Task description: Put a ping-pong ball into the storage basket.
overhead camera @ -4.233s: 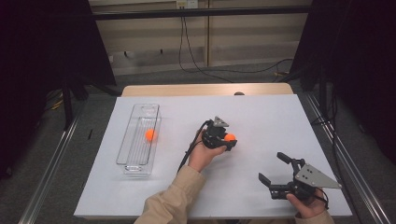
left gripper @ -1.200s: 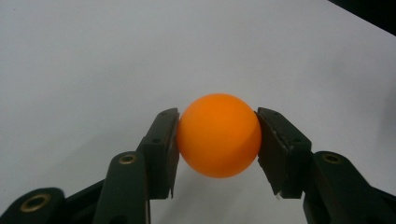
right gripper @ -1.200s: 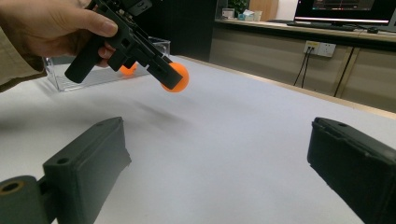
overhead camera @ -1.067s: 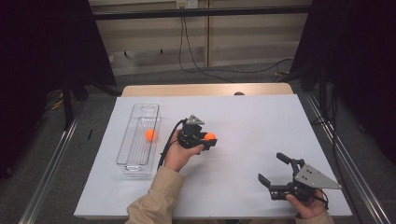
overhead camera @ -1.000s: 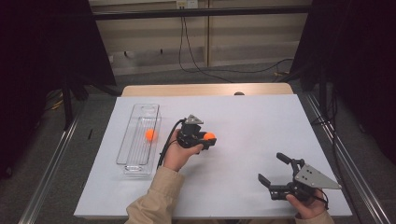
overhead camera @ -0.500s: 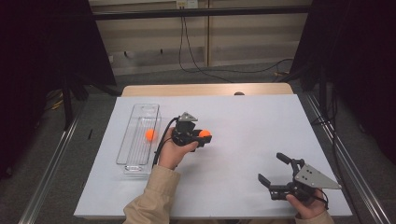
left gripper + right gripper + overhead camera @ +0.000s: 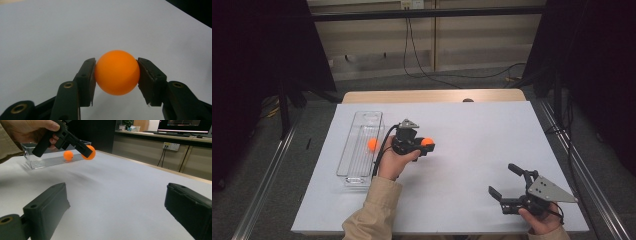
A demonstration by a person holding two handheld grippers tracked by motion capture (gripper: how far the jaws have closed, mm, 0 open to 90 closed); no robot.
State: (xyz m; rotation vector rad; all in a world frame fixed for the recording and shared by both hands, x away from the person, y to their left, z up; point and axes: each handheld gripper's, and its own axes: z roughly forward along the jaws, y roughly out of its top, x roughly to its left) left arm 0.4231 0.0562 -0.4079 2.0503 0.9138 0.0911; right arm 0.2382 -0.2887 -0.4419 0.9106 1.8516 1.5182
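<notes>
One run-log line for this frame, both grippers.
left gripper: shut on orange ball, above table | right gripper: open, empty | second ball: in clear tray

Bright white table, black surroundings, soft light from overhead.

From high up, my table (image 7: 492, 150) glows evenly pale while the curtains on both sides sink into near-black with no detail; the picture is slightly soft all over. Shadows are faint: a weak smudge under my left gripper (image 7: 426, 146) and a dim one beside my right gripper (image 7: 504, 181). Close up, the orange ball (image 7: 117, 72) I pinch is sharp, lit from above, its underside darker, and the table behind it fades to a bluish grey. Along my right jaws, the near blocks blur, the far monitor (image 7: 186, 125) glares, and a smeared shadow lies on the sheet.
</notes>
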